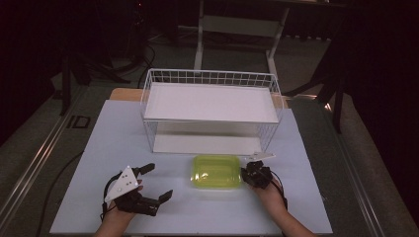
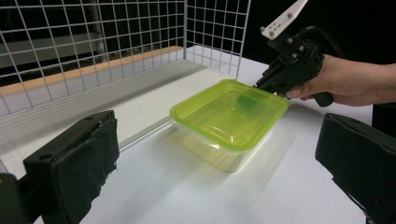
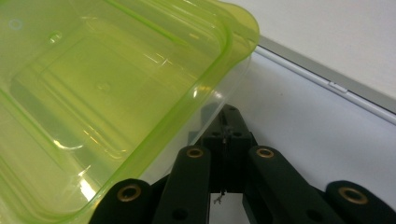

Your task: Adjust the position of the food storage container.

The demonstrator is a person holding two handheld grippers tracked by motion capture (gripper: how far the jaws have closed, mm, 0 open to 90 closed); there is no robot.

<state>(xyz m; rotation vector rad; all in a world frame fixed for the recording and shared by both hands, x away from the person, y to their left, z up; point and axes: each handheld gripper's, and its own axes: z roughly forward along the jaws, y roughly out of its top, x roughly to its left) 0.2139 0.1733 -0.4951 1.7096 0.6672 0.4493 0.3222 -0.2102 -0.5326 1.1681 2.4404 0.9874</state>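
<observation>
Two grippers: one in each of the person's hands, both low over the white table [image 1: 99,148], either side of one box.
Container: a clear plastic container [image 1: 216,171] with a yellow-green lid, sitting flat just in front of the wire basket [image 1: 211,79] and apart from it.
Right gripper: the right gripper [image 1: 252,173] has its tip at the container's right end; its jaws are closed together, nothing between them, and in the right gripper view they meet just under the overhanging lid rim.
Contact: from the left gripper view that tip looks to be touching the lid edge at the far corner; whether it presses or merely rests there I cannot tell.
Left gripper: the left gripper [image 1: 158,185] stands well apart from the container, to its left, jaws spread wide and empty, aimed across at the box.
Weight: looks empty, so I judge it light; a nudge at one end would likely slide it across the smooth top.
Stiffness: thin plastic with some give; the walls and lid would flex under a hard squeeze rather than break.
Surface: glossy, probably slippery against the pads.
Where to hold: across the short width at the lid rim, or under the rim's lip, where the plastic is stiffest.
Risk: closed jaws at the lip could pry the lid up or push the box toward the left gripper.
</observation>
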